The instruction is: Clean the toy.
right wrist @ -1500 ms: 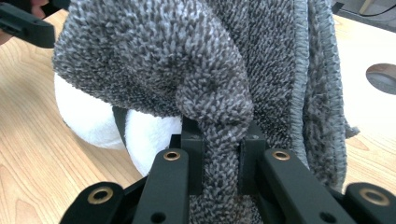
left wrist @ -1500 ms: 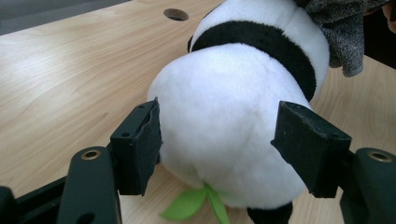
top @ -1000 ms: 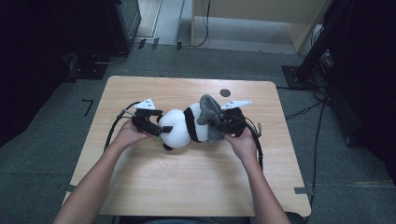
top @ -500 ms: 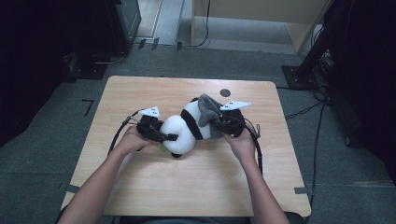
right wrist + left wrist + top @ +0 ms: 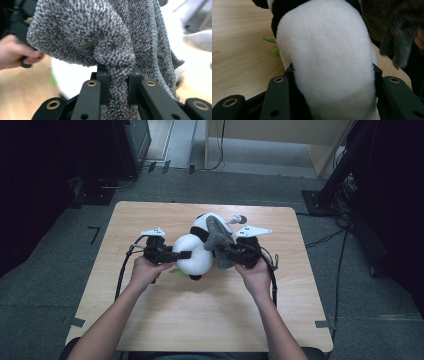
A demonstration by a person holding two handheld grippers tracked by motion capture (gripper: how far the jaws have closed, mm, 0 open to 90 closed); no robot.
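**Panda plush and grey cloth held mid-surface between both tools**

Panda plush (image 5: 197,254) sits a little above the centre of the high view, on the wooden surface (image 5: 200,320), its round white part toward the lower left and its black-and-white part toward the upper right. A grey cloth (image 5: 218,237) drapes over its right side.

The left tool (image 5: 182,255) comes in from the left of the frame. Its jaws have just been closing, and in the left gripper view they press against both flanks of the plush's white body (image 5: 329,62), so the tool is clamped on the plush. A bit of green (image 5: 273,46) pokes out from the toy at the left of that view.

The right tool (image 5: 231,251) comes in from the right. In the right gripper view its jaws are pinched together on a fold of the grey cloth (image 5: 113,67), whose stitched hem (image 5: 155,47) runs down the right of that frame.

Room to move: the lower half of the surface is bare wood between the two forearms. The far edge of the surface lies near the plush's upper end; the left and right edges are well apart from both tools. A small dark-tipped object (image 5: 236,219) lies just beside the plush at its upper right. Black cables (image 5: 122,270) loop from the tools across the wood toward the near edge.
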